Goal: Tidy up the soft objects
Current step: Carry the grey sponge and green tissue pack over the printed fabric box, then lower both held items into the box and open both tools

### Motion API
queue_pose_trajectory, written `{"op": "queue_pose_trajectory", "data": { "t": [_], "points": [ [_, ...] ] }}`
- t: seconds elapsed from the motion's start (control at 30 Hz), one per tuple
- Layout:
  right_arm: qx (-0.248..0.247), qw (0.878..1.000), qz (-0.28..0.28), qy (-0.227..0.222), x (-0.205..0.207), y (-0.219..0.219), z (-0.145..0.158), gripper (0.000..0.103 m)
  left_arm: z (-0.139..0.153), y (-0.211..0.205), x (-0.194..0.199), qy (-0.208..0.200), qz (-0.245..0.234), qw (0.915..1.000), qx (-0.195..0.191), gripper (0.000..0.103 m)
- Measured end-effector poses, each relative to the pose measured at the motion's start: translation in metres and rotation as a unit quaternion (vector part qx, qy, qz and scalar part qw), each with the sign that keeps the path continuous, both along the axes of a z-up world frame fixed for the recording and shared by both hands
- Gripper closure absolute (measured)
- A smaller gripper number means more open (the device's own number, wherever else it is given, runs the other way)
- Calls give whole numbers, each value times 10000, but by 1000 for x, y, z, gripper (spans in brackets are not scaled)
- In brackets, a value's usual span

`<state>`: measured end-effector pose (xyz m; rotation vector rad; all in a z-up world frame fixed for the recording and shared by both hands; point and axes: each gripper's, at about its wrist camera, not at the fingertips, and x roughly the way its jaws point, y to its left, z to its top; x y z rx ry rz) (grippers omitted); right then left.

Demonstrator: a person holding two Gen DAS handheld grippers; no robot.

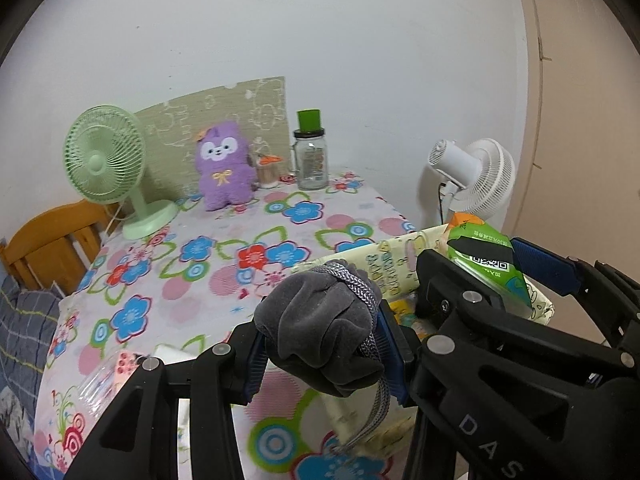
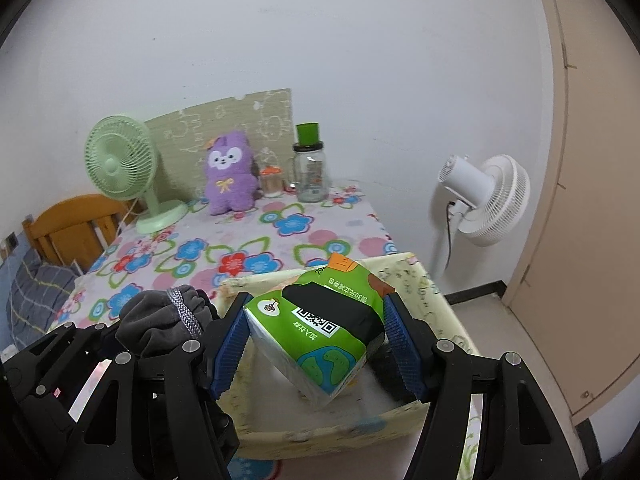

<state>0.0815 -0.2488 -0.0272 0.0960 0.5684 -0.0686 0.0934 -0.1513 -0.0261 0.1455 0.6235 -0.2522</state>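
Note:
My left gripper (image 1: 320, 356) is shut on a grey velvet pouch (image 1: 320, 328) with a braided grey cord, held above the table just left of the storage box (image 1: 400, 268). The pouch also shows in the right wrist view (image 2: 160, 320). My right gripper (image 2: 316, 344) is shut on a green tissue pack (image 2: 324, 320) and holds it tilted over the open cream patterned box (image 2: 420, 284). The tissue pack also shows in the left wrist view (image 1: 484, 260). A purple plush toy (image 2: 230, 178) sits upright at the back of the table.
The table has a flowered cloth (image 1: 240, 248). A green desk fan (image 1: 106, 160) stands at the back left, a glass jar with a green lid (image 1: 310, 152) and a small jar (image 1: 268, 170) at the back. A white floor fan (image 2: 488, 200) stands right. A wooden chair (image 1: 52, 244) is left.

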Motion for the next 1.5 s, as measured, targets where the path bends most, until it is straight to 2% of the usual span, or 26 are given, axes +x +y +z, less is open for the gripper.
{"op": "queue_pose_trajectory", "data": {
  "t": [0.43,0.6,0.67,0.7,0.77,0.83,1.0,1.1,1.33,1.5],
  "points": [
    [121,9995,-140,257,27,-40,-22,34,-20,-40,29,345,-311,9988,137,51],
    [141,9991,-160,364,36,-49,-31,34,-28,-49,38,517,-403,9972,348,48],
    [182,9990,-121,398,39,-51,-34,34,-29,-51,40,583,-461,9963,437,42],
    [220,9989,-79,416,40,-52,-35,34,-29,-52,40,558,-473,9961,487,37],
    [238,9988,-49,426,42,-52,-36,34,-28,-53,39,477,-476,9960,587,32],
    [261,9987,-25,429,44,-52,-37,35,-27,-54,37,468,-527,9954,645,20],
    [305,9986,18,435,48,-51,-39,35,-26,-54,36,473,-617,9949,648,14],
    [348,9986,27,391,48,-51,-38,31,-25,-52,37,480,-612,9952,601,11],
    [400,9988,1,270,42,-47,-32,14,-21,-44,36,413,-412,9970,509,9],
    [432,9987,-19,274,38,-43,-27,13,-18,-39,32,411,-394,9973,459,9]
  ]
}}
